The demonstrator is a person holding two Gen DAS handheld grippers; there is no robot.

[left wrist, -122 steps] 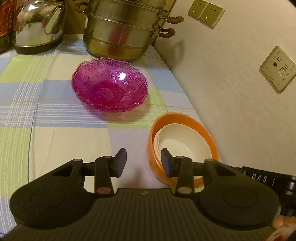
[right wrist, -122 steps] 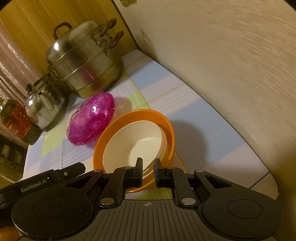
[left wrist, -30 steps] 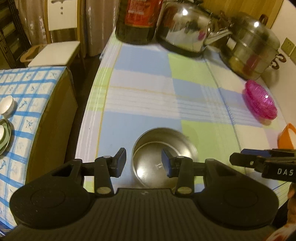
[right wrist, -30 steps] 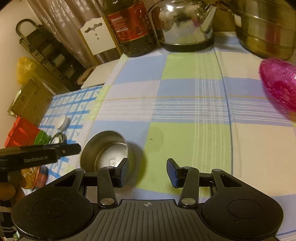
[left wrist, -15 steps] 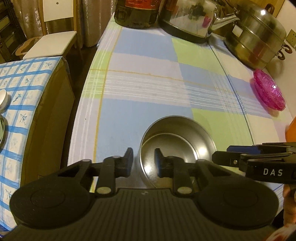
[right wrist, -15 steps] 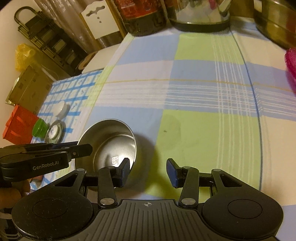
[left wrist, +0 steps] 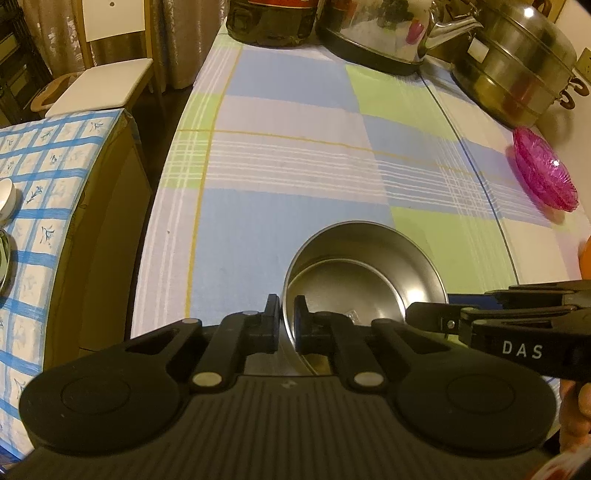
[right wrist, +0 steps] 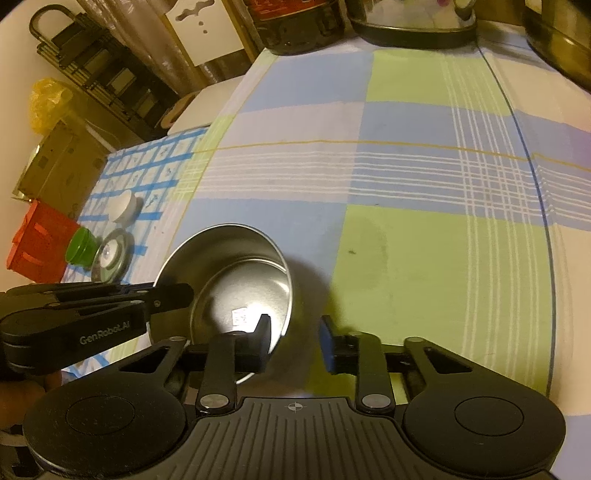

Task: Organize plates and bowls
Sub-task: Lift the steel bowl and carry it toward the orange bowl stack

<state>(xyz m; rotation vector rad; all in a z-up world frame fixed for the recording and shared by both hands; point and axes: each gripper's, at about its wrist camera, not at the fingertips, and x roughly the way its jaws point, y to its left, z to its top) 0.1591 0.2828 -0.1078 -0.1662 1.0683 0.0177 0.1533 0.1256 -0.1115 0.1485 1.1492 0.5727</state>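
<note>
Through the left wrist camera we look down on a round stainless-steel bowl (left wrist: 364, 275) standing near the front edge of a table covered with a blue, green and white checked cloth (left wrist: 295, 155). Our left gripper (left wrist: 285, 325) has its jaws drawn tight on the bowl's near-left rim: one black pad sits outside the wall, the other inside, and the thin metal edge is pinched between them. From the right side of this view the right gripper (left wrist: 428, 314) reaches in at the bowl's right rim; we cannot tell from here how wide it stands. Farther back on the cloth lie a stack of pink scalloped glass dishes (left wrist: 545, 175), a tiered steel steamer pot (left wrist: 517, 62) and a shiny steel kettle (left wrist: 384, 33). A lower side table with a blue-and-white grid cloth (left wrist: 40, 177) stands to the left.

Through the right wrist camera the same steel bowl (right wrist: 236, 280) sits at lower left on the checked cloth (right wrist: 424, 184), a small white label visible on its floor. Our right gripper (right wrist: 293, 338) straddles the bowl's near-right rim, left pad inside, blurred blue-faced pad outside; its jaws are closing, with a visible gap between the outer pad and the wall. The left gripper (right wrist: 177, 295) shows side-on, clamped at the bowl's left rim. On the side table beyond we see a green plastic cup (right wrist: 83, 245).
</note>
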